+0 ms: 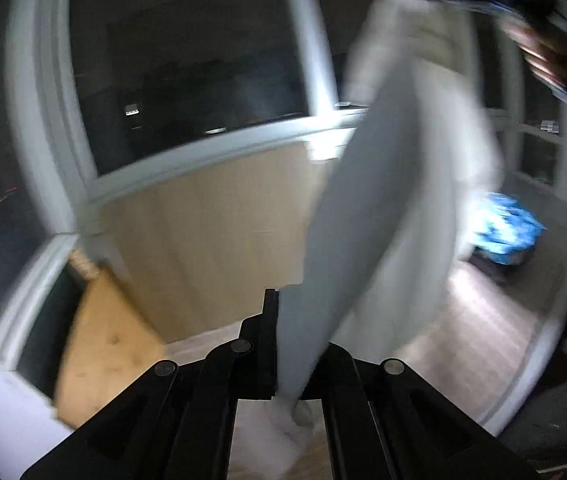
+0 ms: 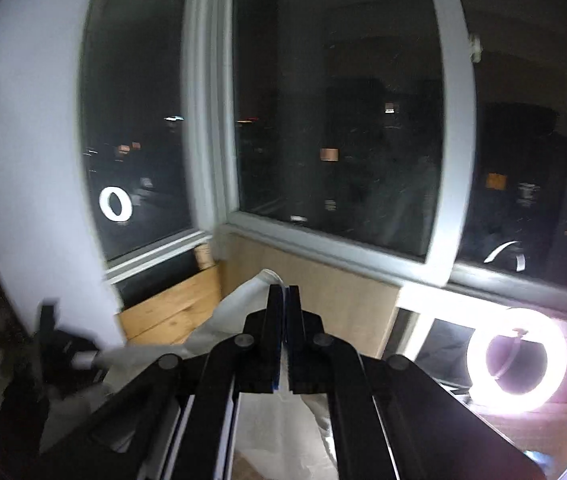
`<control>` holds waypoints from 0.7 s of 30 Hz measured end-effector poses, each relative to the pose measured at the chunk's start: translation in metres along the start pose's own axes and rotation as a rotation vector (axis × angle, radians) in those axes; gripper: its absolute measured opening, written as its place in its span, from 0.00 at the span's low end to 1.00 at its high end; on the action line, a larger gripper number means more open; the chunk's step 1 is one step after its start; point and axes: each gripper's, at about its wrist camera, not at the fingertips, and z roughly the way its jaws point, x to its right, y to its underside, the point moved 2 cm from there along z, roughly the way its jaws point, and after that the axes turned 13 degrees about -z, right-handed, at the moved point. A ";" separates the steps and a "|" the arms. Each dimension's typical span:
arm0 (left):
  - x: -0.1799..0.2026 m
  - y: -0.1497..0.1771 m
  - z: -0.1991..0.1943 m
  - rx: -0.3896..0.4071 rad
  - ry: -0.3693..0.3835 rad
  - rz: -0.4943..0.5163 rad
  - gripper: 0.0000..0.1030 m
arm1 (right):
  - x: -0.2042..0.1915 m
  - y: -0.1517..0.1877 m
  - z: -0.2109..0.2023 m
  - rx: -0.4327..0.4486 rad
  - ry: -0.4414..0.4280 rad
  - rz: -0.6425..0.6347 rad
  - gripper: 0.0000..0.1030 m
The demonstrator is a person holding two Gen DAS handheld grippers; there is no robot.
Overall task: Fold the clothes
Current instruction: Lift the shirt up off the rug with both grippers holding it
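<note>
Above the floor, before dark windows (image 2: 335,128), a pale garment (image 1: 395,184) hangs stretched between both tools: left gripper (image 1: 295,320) and right gripper (image 2: 284,308) each clamped on cloth, apparently spreading it for folding.

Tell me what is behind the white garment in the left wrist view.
Behind the garment show a white window frame, dark glass, a pale wooden panel and, lower right, something blue on the floor. Whatever lies directly behind the cloth is covered.
</note>
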 end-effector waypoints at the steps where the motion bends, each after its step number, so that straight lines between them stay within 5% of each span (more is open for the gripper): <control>1: 0.013 0.011 0.004 -0.011 0.046 0.021 0.00 | -0.002 -0.003 0.003 -0.014 0.010 0.010 0.01; 8: 0.094 0.074 0.045 -0.072 0.361 -0.024 0.01 | -0.022 -0.011 0.030 -0.101 0.031 0.010 0.01; 11: 0.119 0.090 0.048 -0.046 0.420 -0.065 0.11 | -0.032 -0.013 0.034 -0.112 0.014 -0.023 0.01; 13: 0.125 0.100 0.056 -0.028 0.380 -0.074 0.22 | -0.031 -0.010 0.039 -0.125 -0.001 -0.031 0.01; 21: 0.179 0.121 0.111 0.028 0.140 -0.239 0.26 | -0.011 0.014 0.063 -0.192 -0.077 -0.087 0.01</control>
